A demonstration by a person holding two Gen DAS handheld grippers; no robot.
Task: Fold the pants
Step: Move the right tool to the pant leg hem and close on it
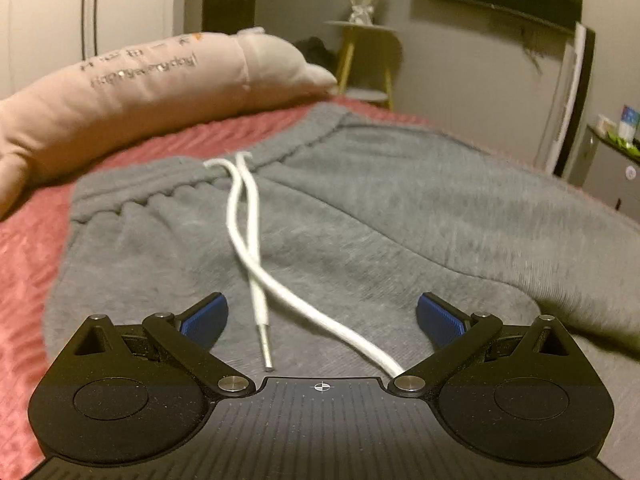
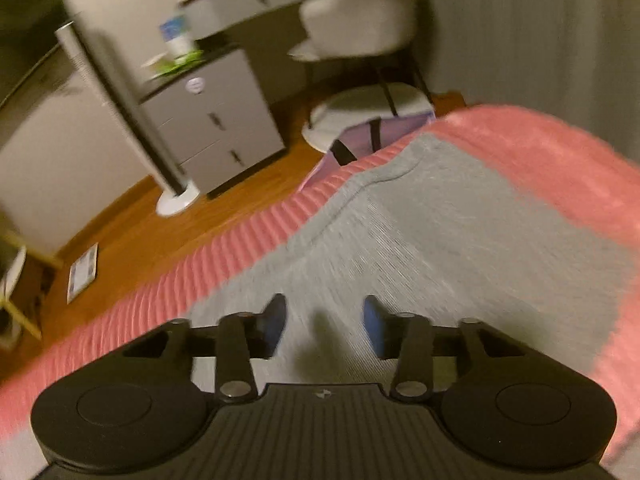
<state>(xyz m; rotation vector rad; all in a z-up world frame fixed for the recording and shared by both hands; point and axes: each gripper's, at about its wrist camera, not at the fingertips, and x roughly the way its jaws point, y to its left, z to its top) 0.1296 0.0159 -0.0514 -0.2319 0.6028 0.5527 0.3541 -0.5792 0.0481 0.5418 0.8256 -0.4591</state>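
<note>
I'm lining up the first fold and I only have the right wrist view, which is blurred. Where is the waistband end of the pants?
Observer: In the left wrist view the waistband lies at the far end of the grey pants, near a pink pillow.
Operator: Is the left gripper holding anything?
Observer: No. The left gripper is open above the fabric, its jaws wide apart.
Operator: Anything loose that might snag?
Observer: A white drawstring trails from the waistband toward that gripper; one metal-tipped end lies between the fingers, the other strand runs under the gripper body.
</note>
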